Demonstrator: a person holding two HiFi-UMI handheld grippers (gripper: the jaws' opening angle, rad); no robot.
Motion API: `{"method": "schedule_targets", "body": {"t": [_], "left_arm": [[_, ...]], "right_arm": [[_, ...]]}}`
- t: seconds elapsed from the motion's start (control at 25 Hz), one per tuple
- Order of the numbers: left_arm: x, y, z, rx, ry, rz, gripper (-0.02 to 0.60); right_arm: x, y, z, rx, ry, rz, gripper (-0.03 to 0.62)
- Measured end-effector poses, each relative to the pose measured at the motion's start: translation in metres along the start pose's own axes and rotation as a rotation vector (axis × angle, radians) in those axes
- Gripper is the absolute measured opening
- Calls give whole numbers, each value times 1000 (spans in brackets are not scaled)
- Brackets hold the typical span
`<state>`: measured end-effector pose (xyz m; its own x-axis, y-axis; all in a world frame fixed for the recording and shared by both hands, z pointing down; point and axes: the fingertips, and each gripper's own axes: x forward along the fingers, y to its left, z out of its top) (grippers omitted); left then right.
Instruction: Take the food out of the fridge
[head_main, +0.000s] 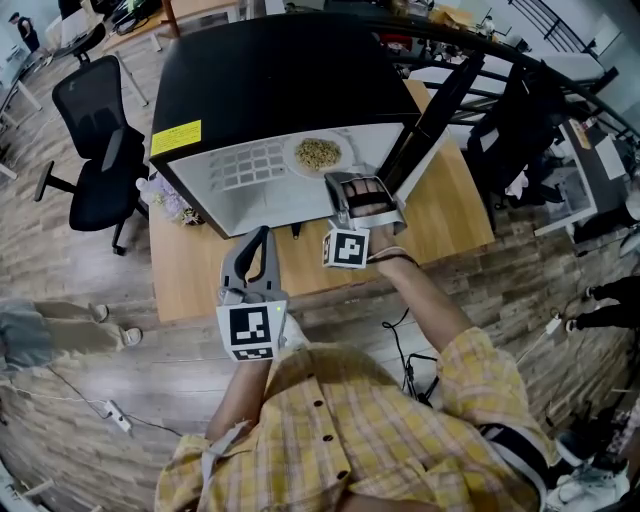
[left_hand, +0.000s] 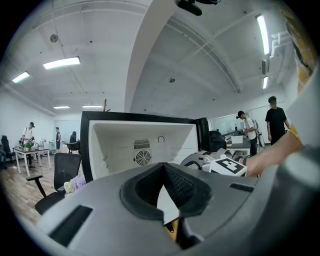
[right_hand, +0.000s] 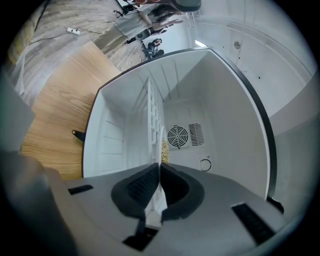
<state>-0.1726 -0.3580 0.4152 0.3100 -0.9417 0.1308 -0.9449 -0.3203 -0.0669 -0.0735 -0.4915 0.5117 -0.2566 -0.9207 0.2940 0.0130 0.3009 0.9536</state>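
A black mini fridge (head_main: 270, 70) stands open on a wooden table (head_main: 440, 210), its white inside facing me. On its wire shelf (head_main: 245, 165) sits a white plate (head_main: 318, 154) of yellowish food. My right gripper (head_main: 345, 182) reaches into the fridge, shut on the plate's near rim. In the right gripper view the plate (right_hand: 163, 142) shows edge-on, running into the pinched right gripper (right_hand: 159, 172). My left gripper (head_main: 260, 238) hovers over the table in front of the fridge. The left gripper (left_hand: 162, 167) is shut on nothing and points at the fridge's inside (left_hand: 142, 145).
The fridge door (head_main: 430, 110) hangs open to the right of my right hand. A small bunch of flowers (head_main: 165, 200) lies by the fridge's left corner. A black office chair (head_main: 100, 130) stands left of the table. Desks and several people fill the room behind.
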Motion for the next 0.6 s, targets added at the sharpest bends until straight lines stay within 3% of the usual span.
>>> {"method": "schedule_targets", "body": {"t": [0.6], "left_arm": [[-8, -21, 7, 4, -19, -7, 8]], "right_arm": [[-37, -17, -6, 13, -25, -52, 18]]}}
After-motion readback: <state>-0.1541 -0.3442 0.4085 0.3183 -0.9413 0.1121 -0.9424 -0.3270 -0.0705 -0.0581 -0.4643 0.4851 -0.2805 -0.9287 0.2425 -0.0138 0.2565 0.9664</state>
